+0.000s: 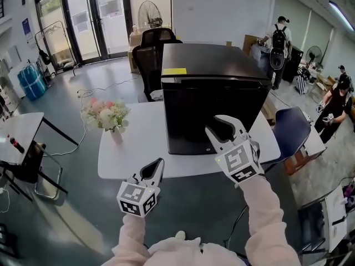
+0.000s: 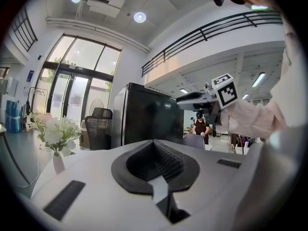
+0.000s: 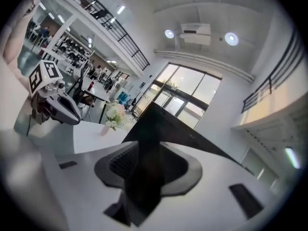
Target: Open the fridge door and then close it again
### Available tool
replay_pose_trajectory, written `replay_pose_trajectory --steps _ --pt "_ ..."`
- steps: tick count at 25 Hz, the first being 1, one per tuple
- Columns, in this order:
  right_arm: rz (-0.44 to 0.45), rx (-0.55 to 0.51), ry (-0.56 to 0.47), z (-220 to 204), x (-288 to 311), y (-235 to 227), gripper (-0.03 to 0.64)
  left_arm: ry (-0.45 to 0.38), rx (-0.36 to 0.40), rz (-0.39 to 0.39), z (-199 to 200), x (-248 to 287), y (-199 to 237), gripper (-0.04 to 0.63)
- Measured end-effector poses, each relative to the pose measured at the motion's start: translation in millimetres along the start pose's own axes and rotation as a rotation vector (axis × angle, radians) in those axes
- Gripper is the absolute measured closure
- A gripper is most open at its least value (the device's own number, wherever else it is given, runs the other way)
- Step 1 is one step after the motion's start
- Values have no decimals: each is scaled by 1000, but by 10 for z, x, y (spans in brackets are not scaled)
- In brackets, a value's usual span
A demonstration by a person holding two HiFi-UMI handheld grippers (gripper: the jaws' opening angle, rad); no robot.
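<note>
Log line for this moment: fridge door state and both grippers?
fridge: door closed | right gripper: jaws open, in front of door, nothing gripped | left gripper: shut, empty, low by table edge

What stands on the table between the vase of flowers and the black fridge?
Nothing. In the head view the white table is bare between the vase of flowers and the fridge.
</note>
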State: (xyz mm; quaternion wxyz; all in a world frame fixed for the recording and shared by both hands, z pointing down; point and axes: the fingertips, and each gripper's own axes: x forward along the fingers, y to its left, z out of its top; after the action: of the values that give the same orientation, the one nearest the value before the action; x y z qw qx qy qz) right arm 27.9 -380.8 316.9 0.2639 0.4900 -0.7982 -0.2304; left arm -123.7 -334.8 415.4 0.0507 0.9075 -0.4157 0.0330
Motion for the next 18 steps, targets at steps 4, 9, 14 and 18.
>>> replay_pose_trajectory --steps 4,9,14,18 --pt "6 227 -51 -178 -215 192 507 -6 15 0 42 -43 -80 584" --pt "1 410 -98 -312 -447 472 548 -12 13 4 47 -93 -164 584" --pt "-18 507 -95 -441 -628 781 577 -19 -5 7 15 -175 -230 584" --pt "-29 617 -104 -528 -748 942 601 -28 -34 -1 -26 -213 -314 584"
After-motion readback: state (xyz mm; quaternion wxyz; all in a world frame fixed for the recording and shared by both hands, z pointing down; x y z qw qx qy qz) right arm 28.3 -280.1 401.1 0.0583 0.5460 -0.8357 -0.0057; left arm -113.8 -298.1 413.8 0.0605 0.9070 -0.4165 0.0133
